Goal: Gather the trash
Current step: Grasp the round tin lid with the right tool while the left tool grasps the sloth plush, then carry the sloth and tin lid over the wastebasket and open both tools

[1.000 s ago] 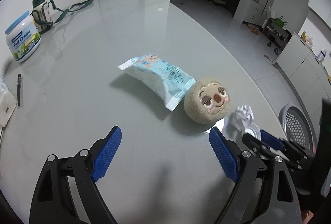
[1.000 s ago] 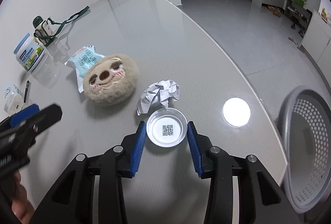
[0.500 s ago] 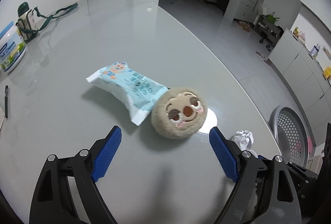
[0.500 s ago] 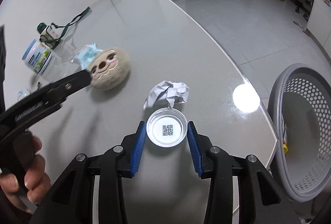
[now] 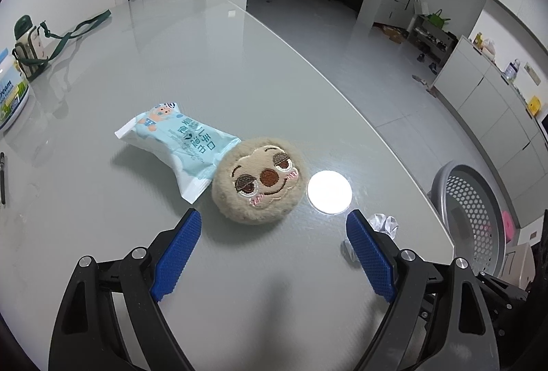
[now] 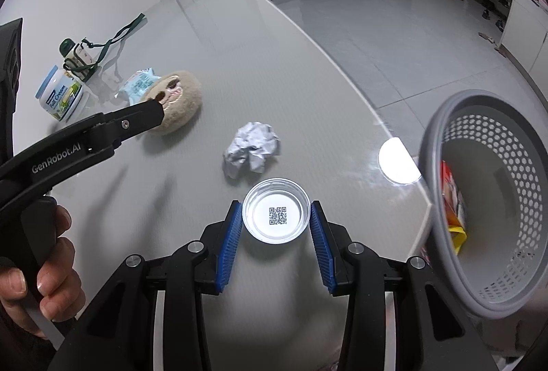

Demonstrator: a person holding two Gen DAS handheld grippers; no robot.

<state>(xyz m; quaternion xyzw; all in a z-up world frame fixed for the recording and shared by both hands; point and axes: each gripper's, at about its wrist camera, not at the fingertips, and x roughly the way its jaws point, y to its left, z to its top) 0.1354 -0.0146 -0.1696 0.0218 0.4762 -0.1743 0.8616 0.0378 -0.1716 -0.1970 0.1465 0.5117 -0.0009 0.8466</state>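
right gripper (image 6: 276,220): I've got it clamped on the little clear plastic cup (image 6: 276,215), one blue pad on each side of the rim, QR sticker showing in the bottom.

left gripper (image 5: 272,254): jaws wide apart, nothing between them, hanging over the table (image 5: 191,63) just short of the sloth plush (image 5: 259,180).

cup feel: my guess is featherweight, thin-walled and springy, so it could buckle or pop out if I squeeze more. Across the rim looks like the right hold.

cup location: in my jaws above the table's right-hand edge, with the grey basket (image 6: 441,138) just past that edge.

paper ball (image 6: 252,149): on the table just beyond the cup, near the same edge. Light, crushable, grab anywhere.

wipes pack (image 5: 178,145): touching the plush, nearer mid-table.

changed: a second ago the basket sat at the right border of the right view; now it fills that side and wrappers show inside. The grip on the cup looks the same. The left view has slid right, the plush now more central.
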